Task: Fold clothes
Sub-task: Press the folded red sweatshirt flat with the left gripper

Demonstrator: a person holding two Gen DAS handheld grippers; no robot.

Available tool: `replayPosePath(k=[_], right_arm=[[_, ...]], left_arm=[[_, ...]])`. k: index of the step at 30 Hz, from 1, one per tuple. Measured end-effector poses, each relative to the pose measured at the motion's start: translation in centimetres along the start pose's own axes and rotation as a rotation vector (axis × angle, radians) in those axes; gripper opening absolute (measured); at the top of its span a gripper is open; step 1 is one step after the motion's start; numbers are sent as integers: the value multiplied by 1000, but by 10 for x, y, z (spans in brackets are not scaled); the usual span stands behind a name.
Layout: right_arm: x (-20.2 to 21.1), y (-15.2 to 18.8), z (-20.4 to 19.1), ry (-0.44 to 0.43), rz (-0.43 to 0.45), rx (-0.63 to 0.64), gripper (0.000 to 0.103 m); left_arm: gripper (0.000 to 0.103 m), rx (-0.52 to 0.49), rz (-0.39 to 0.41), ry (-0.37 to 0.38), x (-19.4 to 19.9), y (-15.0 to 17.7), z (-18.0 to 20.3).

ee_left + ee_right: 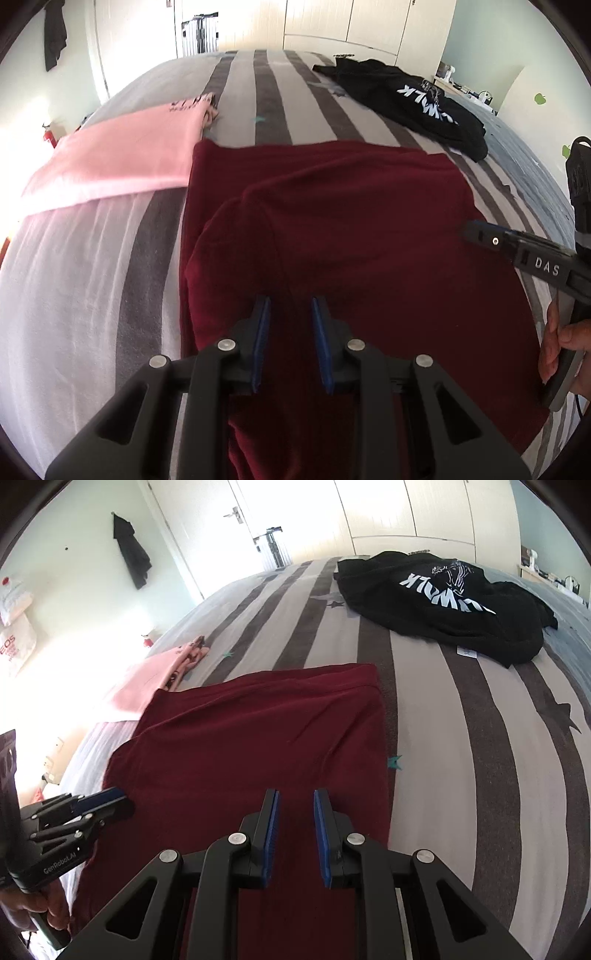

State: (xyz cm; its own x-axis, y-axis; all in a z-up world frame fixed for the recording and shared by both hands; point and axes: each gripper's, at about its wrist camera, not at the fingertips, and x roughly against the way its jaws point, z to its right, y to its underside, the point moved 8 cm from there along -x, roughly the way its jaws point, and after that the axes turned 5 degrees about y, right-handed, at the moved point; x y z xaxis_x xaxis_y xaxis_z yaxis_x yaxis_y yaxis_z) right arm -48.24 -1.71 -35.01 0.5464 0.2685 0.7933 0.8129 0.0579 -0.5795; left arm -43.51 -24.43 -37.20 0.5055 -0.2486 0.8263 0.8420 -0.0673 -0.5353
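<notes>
Grippers, left [290,306] and right [295,799], hang released above the maroon shirt [351,221]. Nothing sits between their pads.

Left gripper [290,302]: tilted steeply downward, blue-padded fingers [263,332] parallel with a narrow gap, nothing pinched between them. In the right wrist view, seen from the side at lower left [114,800], black linkage arms folded, gripped from below by the left hand [55,904].

Right gripper [295,795]: likewise angled downward, pads [320,834] apart by a small gap, nothing between them. In the left wrist view, enters from the right edge [471,230], pointing left; right hand [561,343] wrapped around the handle, fingers curled on the grip.
</notes>
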Motion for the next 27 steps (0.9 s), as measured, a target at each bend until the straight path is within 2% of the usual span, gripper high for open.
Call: replayPosePath(k=[4,7,12,13,16,18,21,23,25,27], right_arm=[[-17,-8,19,14,-7,-4,11],[-16,-22,31,30,11,-33,15],[-44,-42,38,63,-29,13,14],[-48,-44,39,67,-36,19,11],[-50,-50,42,74,-40,14,10],[-42,-57,39,92,-14,22,11],[-21,-76,31,105,71,37,12],[-11,-84,16,49,104,44,13],[-12,-85,-7,-18,99,82,13],[-24,-82,-27,-52,71,127,14]], left_arm=[[21,57,24,7,7,-3,-6],[18,124,50,-8,14,-8,-25],[16,97,46,-50,6,-17,-36],[14,96,52,-61,6,-19,-39],[11,137,75,-81,10,-28,-50],[11,124,90,-129,10,-36,-54],[11,106,109,-76,9,-52,-46],[12,45,132,-50,10,-62,-32],[12,-3,134,-27,6,-67,-18],[12,-29,102,-15,-12,-72,-11]])
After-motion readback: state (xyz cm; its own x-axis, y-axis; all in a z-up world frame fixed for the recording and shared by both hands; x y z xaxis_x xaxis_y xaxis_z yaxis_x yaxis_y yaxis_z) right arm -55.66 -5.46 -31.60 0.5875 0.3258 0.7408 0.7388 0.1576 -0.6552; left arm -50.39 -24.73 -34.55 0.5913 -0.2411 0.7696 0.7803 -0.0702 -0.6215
